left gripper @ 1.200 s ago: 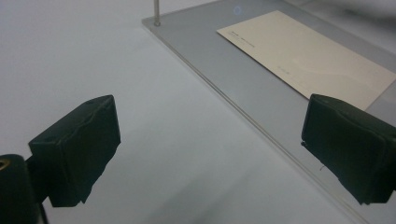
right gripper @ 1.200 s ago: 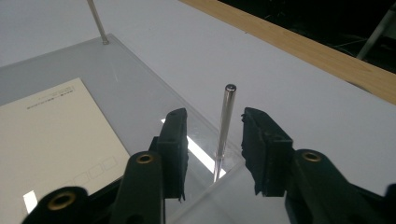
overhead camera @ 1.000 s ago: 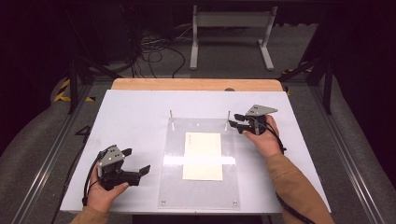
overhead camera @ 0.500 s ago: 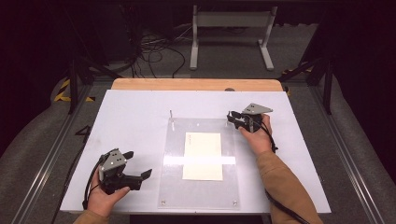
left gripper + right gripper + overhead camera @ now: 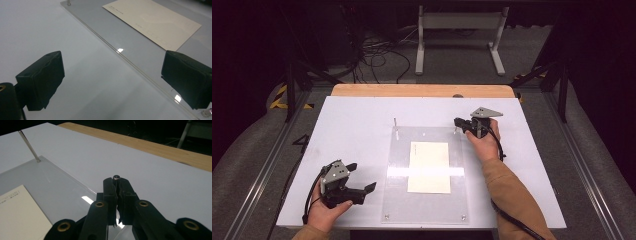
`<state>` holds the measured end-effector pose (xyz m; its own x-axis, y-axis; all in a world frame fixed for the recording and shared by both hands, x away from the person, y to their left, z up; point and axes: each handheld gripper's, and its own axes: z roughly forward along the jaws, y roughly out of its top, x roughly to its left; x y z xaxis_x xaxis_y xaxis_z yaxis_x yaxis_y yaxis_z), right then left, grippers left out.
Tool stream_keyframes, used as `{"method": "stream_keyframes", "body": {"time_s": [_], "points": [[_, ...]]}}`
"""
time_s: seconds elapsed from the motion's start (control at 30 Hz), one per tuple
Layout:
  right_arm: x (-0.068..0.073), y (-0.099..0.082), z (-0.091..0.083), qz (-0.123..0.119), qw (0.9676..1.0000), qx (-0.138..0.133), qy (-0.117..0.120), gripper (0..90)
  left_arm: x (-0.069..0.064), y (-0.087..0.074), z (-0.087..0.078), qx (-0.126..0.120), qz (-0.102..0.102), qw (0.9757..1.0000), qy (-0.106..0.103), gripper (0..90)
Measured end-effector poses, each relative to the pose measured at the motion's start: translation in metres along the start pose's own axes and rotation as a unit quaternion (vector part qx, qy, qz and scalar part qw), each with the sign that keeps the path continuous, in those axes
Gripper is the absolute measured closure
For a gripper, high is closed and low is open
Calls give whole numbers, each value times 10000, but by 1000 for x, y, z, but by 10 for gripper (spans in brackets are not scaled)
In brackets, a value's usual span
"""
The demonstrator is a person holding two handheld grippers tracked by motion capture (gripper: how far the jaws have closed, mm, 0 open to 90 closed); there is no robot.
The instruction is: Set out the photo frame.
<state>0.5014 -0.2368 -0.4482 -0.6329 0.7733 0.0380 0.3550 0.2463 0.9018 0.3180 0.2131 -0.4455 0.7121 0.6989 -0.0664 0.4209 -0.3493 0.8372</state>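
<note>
Lying flat on the smooth white bench (image 5: 362, 130), a clear rectangular acrylic plate (image 5: 427, 205) carries a cream rectangular sheet of paper (image 5: 429, 166) at its middle, with faint printed marks along one edge of the sheet in the left gripper view. A glossy band of reflected light runs across the plate and the sheet. Thin upright metal pins stand at the plate's far corners: the far-left thin metal pin (image 5: 395, 123) rises free, leaning slightly in the right gripper view (image 5: 28, 145). The right tongs (image 5: 458, 121), black and matte with brass-coloured rivets at the joints, are closed on the far-right round-headed metal pin (image 5: 116, 177), whose small shiny cap shows just above the pinched tips. A grey three-cornered plate tops these tongs, and a black cable trails back along the tan sleeve (image 5: 512, 195). The left tongs (image 5: 362, 177) rest near the bench's near-left corner, just beside the plate's left edge, spread wide and holding nothing; their blocky black pads (image 5: 41, 78) look rubbery and slightly creased. Small screws mark the plate's near corners.
</note>
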Motion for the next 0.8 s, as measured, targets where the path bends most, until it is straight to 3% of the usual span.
{"method": "stream_keyframes", "body": {"time_s": [0.37,0.6,0.8], "points": [[-6,4,5,557,9983,168,69,854,-2,-2,0,66,40,10000,27,50],[-10,6,9,904,9957,202,71,854,-2,-1,1,45,51,10000,12,50],[-15,8,13,1148,9930,251,148,854,-3,-1,0,47,190,9998,32,50]]}}
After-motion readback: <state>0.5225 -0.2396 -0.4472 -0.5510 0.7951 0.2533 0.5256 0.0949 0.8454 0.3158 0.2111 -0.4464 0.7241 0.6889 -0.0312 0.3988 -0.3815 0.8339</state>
